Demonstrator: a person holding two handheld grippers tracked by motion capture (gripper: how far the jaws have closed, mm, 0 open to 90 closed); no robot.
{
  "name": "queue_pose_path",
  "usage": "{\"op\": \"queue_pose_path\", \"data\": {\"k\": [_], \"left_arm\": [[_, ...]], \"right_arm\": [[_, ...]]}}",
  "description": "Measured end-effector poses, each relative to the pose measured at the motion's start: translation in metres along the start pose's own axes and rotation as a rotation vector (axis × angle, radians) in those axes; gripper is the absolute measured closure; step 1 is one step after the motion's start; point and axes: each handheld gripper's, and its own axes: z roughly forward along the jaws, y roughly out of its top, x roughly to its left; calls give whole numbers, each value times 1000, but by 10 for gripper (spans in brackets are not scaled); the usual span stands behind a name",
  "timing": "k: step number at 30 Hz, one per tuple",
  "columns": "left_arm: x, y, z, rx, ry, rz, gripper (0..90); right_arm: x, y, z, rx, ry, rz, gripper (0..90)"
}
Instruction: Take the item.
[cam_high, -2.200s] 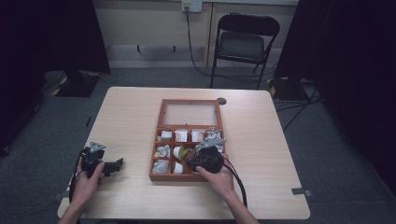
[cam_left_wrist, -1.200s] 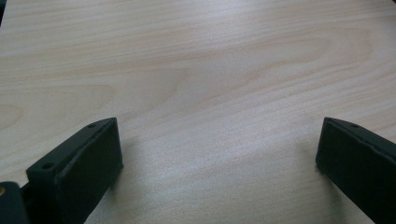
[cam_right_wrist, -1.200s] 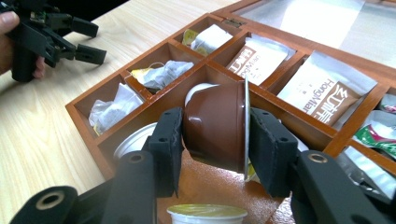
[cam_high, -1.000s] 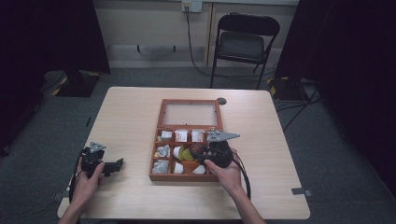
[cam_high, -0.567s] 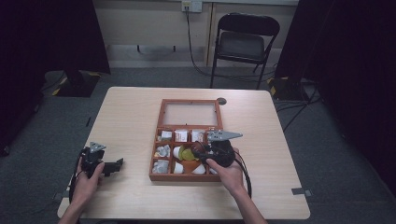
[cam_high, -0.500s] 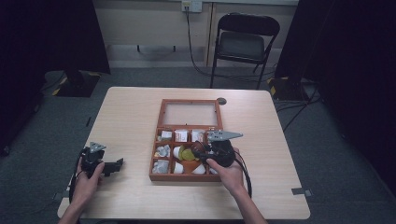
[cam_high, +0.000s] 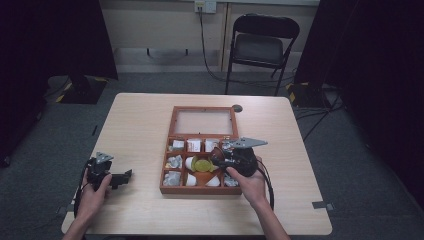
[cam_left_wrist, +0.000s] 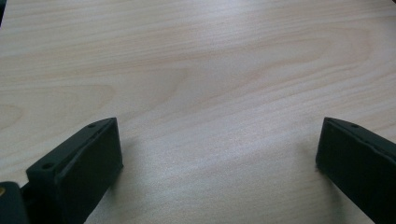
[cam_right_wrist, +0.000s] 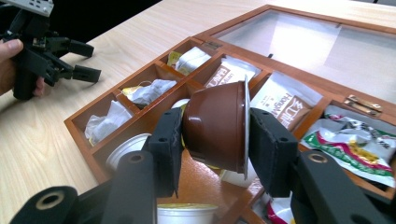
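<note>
An open wooden box with several compartments lies mid-table. My right gripper is shut on a brown coffee capsule, held tilted on its side above the box's front compartments. From above, the right gripper sits over the box's right front part. White cups and sachets lie below it. My left gripper rests on the table left of the box. Its jaws stand wide open with only bare wood between them. That left gripper also appears far off in the right gripper view.
The box's glass lid lies flat behind the compartments. A small dark round thing sits by the lid's far right corner. A folding chair stands beyond the table. A yellow-lidded cup lies in the box.
The right hand and its gripper have shifted a little right and back over the box, uncovering the yellow-lidded cup. The left gripper has stayed put.
</note>
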Motion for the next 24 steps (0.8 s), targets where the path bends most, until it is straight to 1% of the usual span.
{"op": "queue_pose_path", "data": {"k": [9,24], "left_arm": [[0,0,0,0,0,0,0],[0,0,0,0,0,1,0]], "right_arm": [[-9,3,-12,-30,-23,18,566],[-20,2,-25,-50,-50,34,566]]}}
